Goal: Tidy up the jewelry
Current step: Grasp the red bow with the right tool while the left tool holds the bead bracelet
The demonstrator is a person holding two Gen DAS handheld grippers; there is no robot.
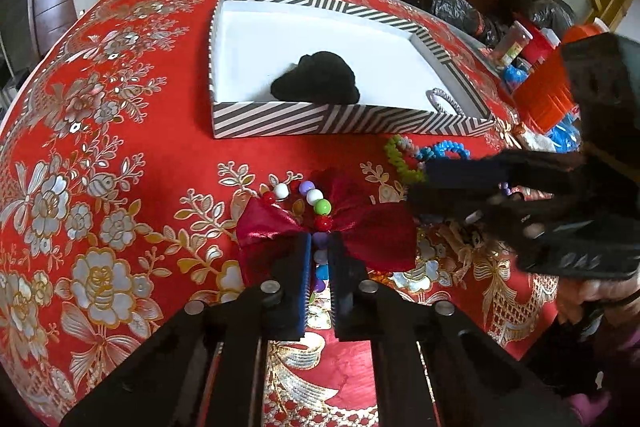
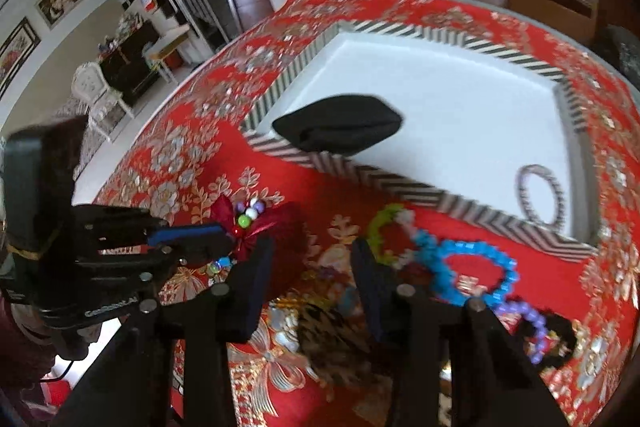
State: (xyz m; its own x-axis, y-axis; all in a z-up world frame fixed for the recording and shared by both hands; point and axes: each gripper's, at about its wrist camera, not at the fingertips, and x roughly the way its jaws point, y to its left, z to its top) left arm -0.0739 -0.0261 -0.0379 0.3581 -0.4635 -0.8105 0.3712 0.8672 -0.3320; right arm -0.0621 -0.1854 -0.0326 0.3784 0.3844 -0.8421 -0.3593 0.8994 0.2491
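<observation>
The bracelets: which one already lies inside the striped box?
The silver bracelet, in the near corner of the striped box. The blue bracelet and the green bracelet lie outside, on the red tablecloth.

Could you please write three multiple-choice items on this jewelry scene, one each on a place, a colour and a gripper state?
1. Where does the silver ring-shaped bracelet lie?
A. Inside the striped box, in a near corner
B. On the tablecloth beside the bow
C. On the black pouch

2. What colour is the beaded bracelet just outside the box's near wall?
A. Yellow
B. Blue
C. Black

3. How is the left gripper?
A. Wide open above the box
B. Shut on the multicoloured bead string at the red bow
C. Holding the pouch

Answers: 1 A, it rests on the white floor by the striped wall. 2 B, its beads are bright blue. 3 B, its pads pinch the beads.
</observation>
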